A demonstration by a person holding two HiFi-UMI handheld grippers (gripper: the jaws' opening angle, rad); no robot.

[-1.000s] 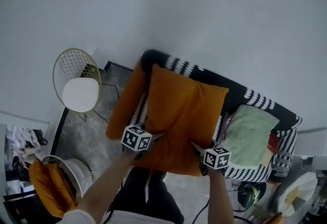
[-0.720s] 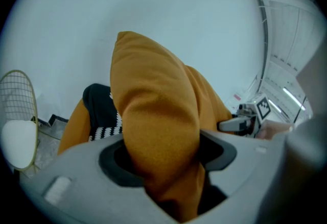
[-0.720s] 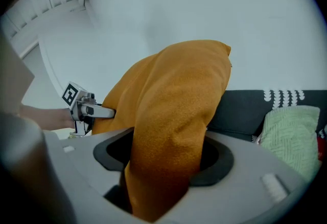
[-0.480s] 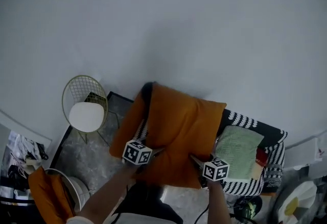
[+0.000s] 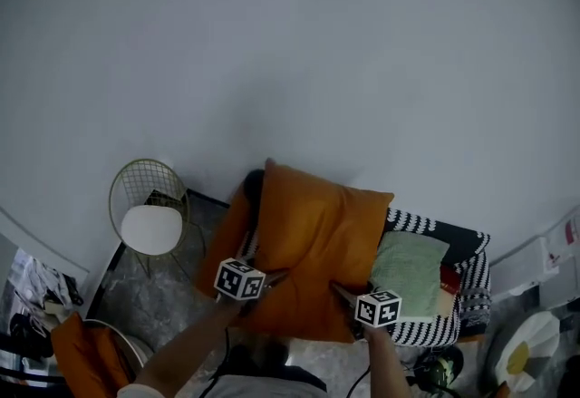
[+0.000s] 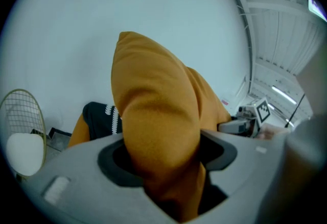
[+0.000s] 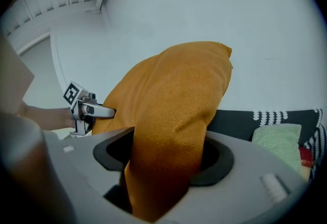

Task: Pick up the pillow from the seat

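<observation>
A large orange pillow hangs upright above the black-and-white patterned seat, held by its two near corners. My left gripper is shut on the pillow's near left corner, and the fabric bulges up between its jaws. On the near right corner my right gripper is shut, with the pillow rising out of its jaws. Each gripper view catches the other gripper beside the pillow. The pillow's lower edge is hidden behind the grippers.
A second orange pillow leans at the seat's left end. A pale green cushion lies on its right half, with a red thing beyond it. A gold wire chair with a white pad stands to the left, against a plain wall.
Both grippers have risen together with the pillow, which now hangs higher over the seat. The grip on both corners is unchanged.
</observation>
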